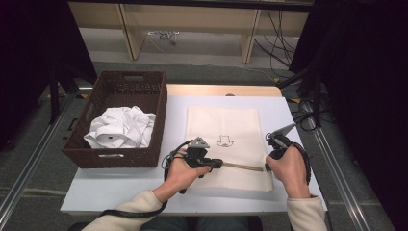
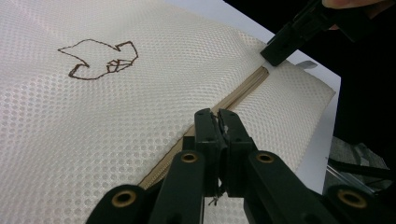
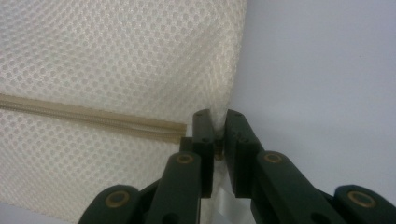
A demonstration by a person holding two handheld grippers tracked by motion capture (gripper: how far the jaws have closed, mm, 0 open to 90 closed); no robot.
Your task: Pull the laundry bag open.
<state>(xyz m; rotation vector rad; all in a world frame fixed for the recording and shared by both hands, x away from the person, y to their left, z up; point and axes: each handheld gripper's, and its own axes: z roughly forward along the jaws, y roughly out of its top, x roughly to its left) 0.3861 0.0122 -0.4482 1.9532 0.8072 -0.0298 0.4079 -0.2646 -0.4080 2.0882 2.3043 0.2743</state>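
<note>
Hand-held grippers pinch the mesh laundry bag (image 1: 226, 144): left (image 2: 218, 122) on its zipper (image 2: 243, 91), right (image 3: 218, 122) on its edge.

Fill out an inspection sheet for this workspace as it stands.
Surface: white table, flat, with a wooden strip along the far edge.
Job's things: cream mesh laundry bag lying flat, brown outline emblem; beige zipper across its near end.
Clutter: brown wicker basket at left, holding crumpled white shirt.
Grippers: left gripper shut at the zipper; right gripper shut on the bag's edge beside the zipper's end.
Cables: black cable trailing from left gripper.
Surroundings: wooden frame, floor wires, dark curtains.
</note>
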